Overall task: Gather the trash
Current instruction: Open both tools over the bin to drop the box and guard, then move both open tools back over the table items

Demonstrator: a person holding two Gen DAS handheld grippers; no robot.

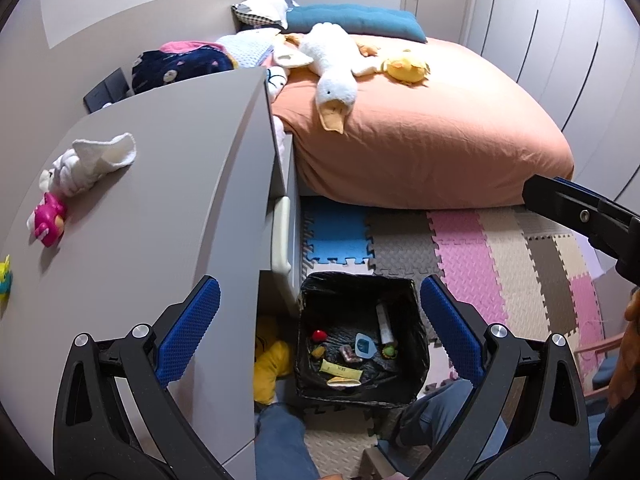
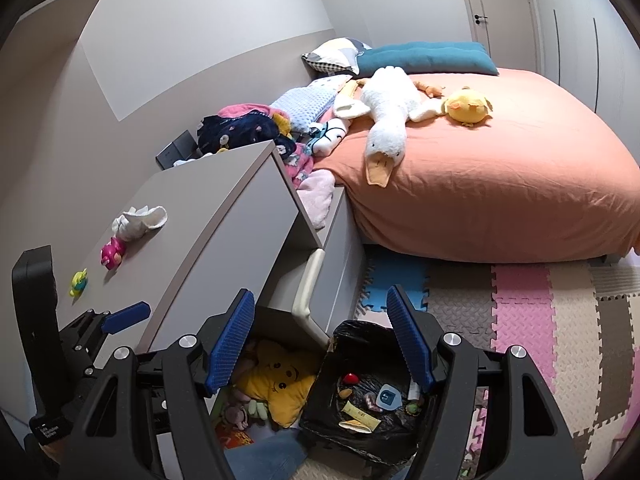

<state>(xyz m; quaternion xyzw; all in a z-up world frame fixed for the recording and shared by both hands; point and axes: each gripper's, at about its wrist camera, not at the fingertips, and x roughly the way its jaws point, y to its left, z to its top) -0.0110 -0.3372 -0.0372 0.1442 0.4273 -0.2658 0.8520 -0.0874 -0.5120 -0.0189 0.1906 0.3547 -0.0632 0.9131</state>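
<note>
A bin with a black liner (image 1: 416, 320) stands on the floor beside the desk. Trash lies in it: a yellow wrapper (image 1: 340, 369), a blue-and-white packet (image 1: 364, 346), a white tube (image 1: 385, 322) and a small red piece (image 1: 319, 335). My left gripper (image 1: 319, 284) hangs above the bin, open wide, with nothing between its blue pads. In the right wrist view the bin (image 2: 360, 326) sits under my right gripper (image 2: 320, 292), which is open and holds nothing. The same yellow wrapper (image 2: 360, 412) shows there.
A grey desk (image 1: 160, 200) on the left carries a rolled white cloth (image 1: 92, 164), a pink toy (image 1: 50, 220) and a green toy (image 2: 79, 282). A yellow plush (image 2: 276, 384) lies under it. An orange bed (image 1: 420, 140), foam mats (image 1: 460, 248) and jeans-clad legs (image 1: 280, 440) surround the bin.
</note>
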